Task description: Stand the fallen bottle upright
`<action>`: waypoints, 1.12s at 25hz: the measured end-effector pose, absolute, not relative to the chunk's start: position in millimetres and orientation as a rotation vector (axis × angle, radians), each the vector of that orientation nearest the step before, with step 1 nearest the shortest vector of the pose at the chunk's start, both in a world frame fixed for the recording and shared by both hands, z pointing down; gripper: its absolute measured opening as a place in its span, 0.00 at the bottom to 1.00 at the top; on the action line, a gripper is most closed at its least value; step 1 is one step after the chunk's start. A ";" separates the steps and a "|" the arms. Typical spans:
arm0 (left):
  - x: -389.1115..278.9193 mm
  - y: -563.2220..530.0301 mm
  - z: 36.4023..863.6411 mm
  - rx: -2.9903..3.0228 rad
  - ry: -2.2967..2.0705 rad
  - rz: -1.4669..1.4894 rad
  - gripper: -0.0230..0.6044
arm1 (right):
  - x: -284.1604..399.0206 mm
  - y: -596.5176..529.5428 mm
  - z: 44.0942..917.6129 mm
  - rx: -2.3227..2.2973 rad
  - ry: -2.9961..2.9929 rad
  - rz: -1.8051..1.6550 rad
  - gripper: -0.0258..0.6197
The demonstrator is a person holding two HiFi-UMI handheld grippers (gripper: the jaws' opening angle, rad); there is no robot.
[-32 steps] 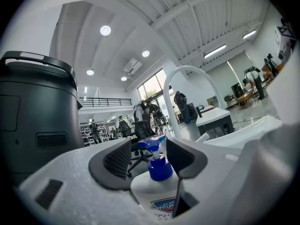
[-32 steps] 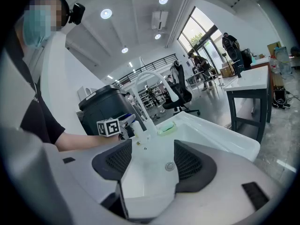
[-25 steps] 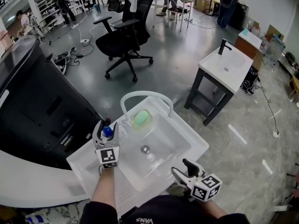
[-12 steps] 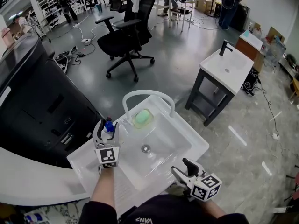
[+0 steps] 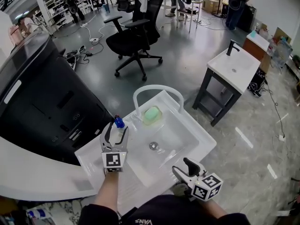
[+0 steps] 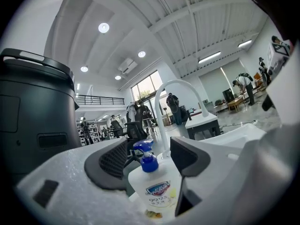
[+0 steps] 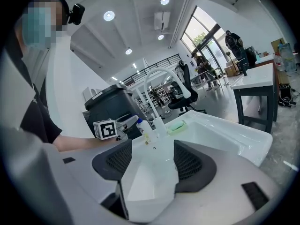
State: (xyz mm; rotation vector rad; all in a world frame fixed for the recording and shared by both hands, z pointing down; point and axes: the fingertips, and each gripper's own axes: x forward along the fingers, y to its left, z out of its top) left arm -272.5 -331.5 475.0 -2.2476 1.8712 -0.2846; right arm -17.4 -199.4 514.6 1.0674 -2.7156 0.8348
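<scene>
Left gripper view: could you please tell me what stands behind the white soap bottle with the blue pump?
A white arched tap rises just behind the bottle, with a black office chair farther off. The bottle covers most of the tap's foot.

**Readable markings.**

**(a)** On the white plastic pump bottle with the blue pump head, you find a printed front label. It shows a blue shield-shaped emblem edged in red. The white brand lettering on the emblem is too small for you to read. Beneath the emblem stand blue digits that look like "99.9%", and the finer print below them is illegible.

**(b)** At the bottom edge of your head view, white capitals reading "VANS" stand on the dark garment you wear.

**(c)** The cube of your right hand-held gripper carries black-and-white square coded markers. These are block patterns, not letters or numbers.
</scene>
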 end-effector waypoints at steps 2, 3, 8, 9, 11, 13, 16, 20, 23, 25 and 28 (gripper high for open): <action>-269.5 -318.1 475.1 -2.273 1.856 -0.285 0.49 | -23.4 -193.3 513.8 1.061 -2.721 0.837 0.45; -268.0 -311.4 475.7 -2.285 1.848 -0.287 0.49 | -26.4 -190.6 513.7 1.058 -2.724 0.837 0.45; -265.5 -278.1 481.0 -2.377 1.843 -0.286 0.49 | -42.1 -180.8 513.1 1.062 -2.741 0.832 0.45; -265.5 -270.5 482.2 -2.393 1.840 -0.286 0.49 | -44.9 -178.8 512.4 1.064 -2.745 0.831 0.45; -265.6 -256.0 487.9 -2.418 1.833 -0.282 0.49 | -48.8 -175.7 510.4 1.072 -2.754 0.827 0.45; -263.5 -242.4 492.6 -2.448 1.820 -0.277 0.48 | -50.9 -173.7 508.9 1.078 -2.764 0.821 0.45; -258.4 -222.3 491.8 -2.496 1.792 -0.296 0.48 | -53.9 -170.4 507.0 1.083 -2.777 0.812 0.45; -253.1 -196.9 484.8 -2.533 1.767 -0.345 0.46 | -57.7 -168.1 503.4 1.052 -2.797 0.789 0.44; -251.3 -180.1 478.1 -2.504 1.793 -0.361 0.27 | -59.9 -167.9 499.8 0.998 -2.819 0.767 0.43; -249.5 -170.0 477.9 -2.480 1.828 -0.371 0.19 | -60.0 -168.0 499.4 0.947 -2.826 0.752 0.42; -245.3 -158.6 480.4 -2.453 1.897 -0.397 0.12 | -59.3 -169.1 498.9 0.863 -2.830 0.739 0.40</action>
